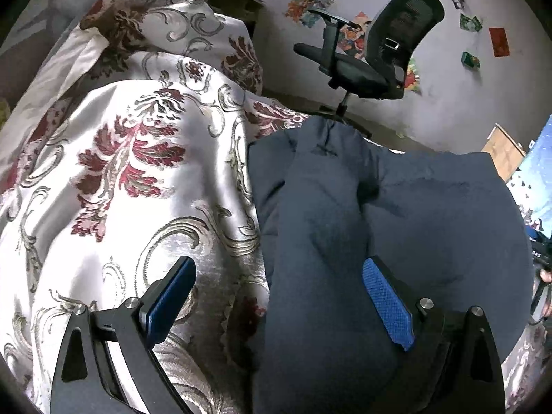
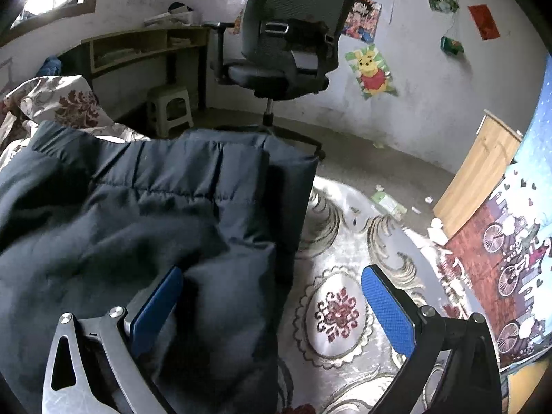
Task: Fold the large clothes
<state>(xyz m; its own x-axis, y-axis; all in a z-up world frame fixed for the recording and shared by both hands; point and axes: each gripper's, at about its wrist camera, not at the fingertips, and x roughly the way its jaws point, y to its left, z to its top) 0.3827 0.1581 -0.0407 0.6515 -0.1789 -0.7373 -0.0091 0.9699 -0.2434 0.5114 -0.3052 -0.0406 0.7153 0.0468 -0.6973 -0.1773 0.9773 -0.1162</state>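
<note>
In the left wrist view, the left gripper (image 1: 279,293) is spread wide and holds nothing, straddling the edge where a puffy dark navy jacket (image 1: 379,214) lies on a glossy cream bedspread (image 1: 138,172) with maroon floral brocade. In the right wrist view, the right gripper (image 2: 272,296) also gapes empty, its left pad on the quilted jacket (image 2: 138,214), its right over the bedspread (image 2: 345,276); a black mesh office chair (image 2: 286,34) stands beyond.

The padded jacket (image 2: 138,214) lies on the patterned bedcover (image 2: 345,276), which spreads out to its left and right. Beyond the bed's far edge stands an office chair (image 2: 289,34); left of it, a stool (image 2: 170,108) sits by a desk (image 2: 145,45) against the far wall.
</note>
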